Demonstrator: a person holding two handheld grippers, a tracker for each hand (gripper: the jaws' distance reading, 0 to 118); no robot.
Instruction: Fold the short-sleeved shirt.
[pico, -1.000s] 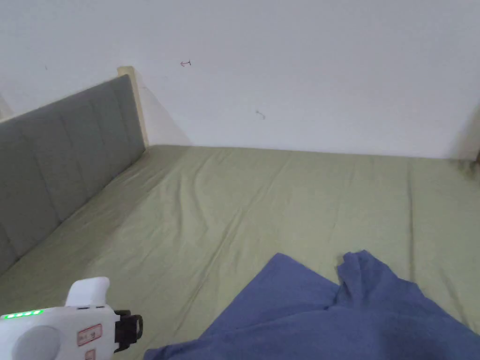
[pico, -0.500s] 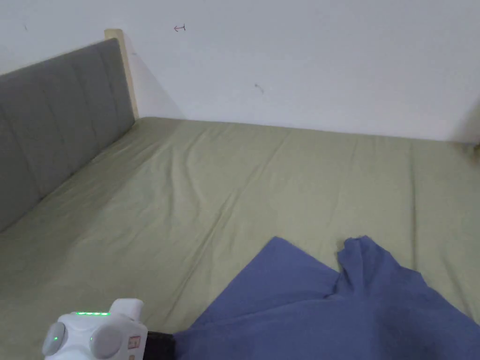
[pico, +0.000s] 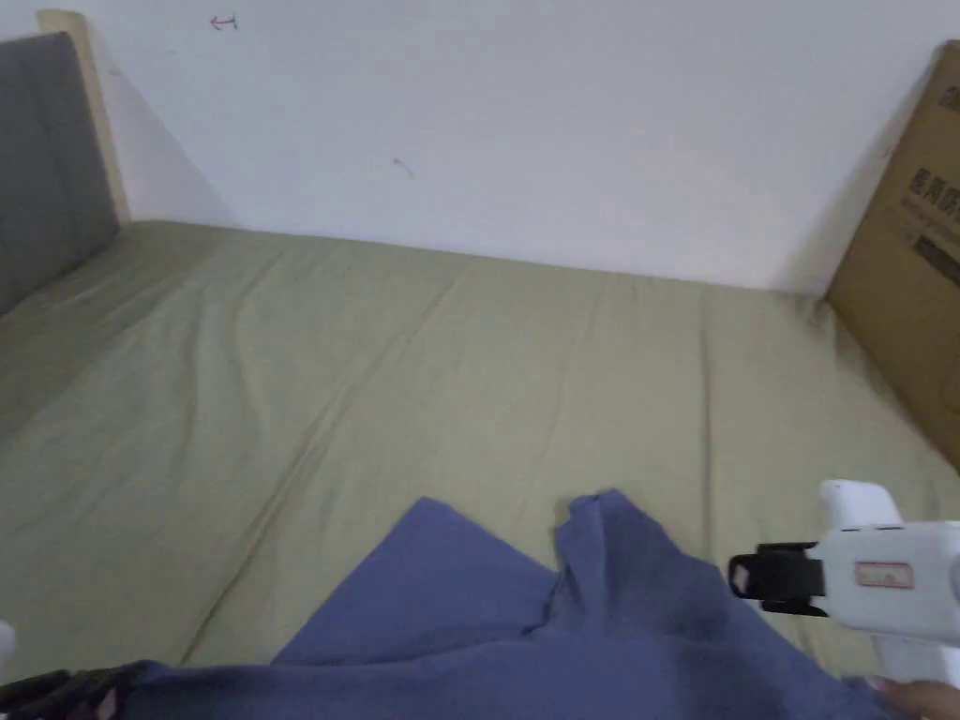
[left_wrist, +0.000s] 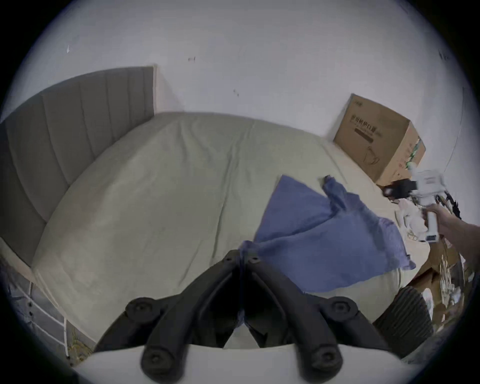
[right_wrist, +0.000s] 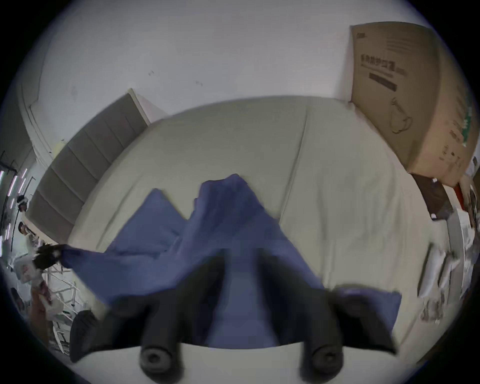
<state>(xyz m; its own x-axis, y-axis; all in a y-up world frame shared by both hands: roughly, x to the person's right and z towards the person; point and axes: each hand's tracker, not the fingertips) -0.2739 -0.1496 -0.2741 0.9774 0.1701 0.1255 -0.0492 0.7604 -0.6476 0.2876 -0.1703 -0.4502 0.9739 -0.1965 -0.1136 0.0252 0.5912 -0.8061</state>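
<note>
The left tongs (left_wrist: 242, 256) pinch a corner of the blue shirt (left_wrist: 319, 233) on the bed (left_wrist: 155, 194); the right tongs (right_wrist: 241, 262), at three o'clock, gape apart above it.

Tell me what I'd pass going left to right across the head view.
Grey padded headboard → crumpled blue short-sleeved shirt on the green bedsheet → white handheld right gripper with black jaws → brown cardboard box.
</note>
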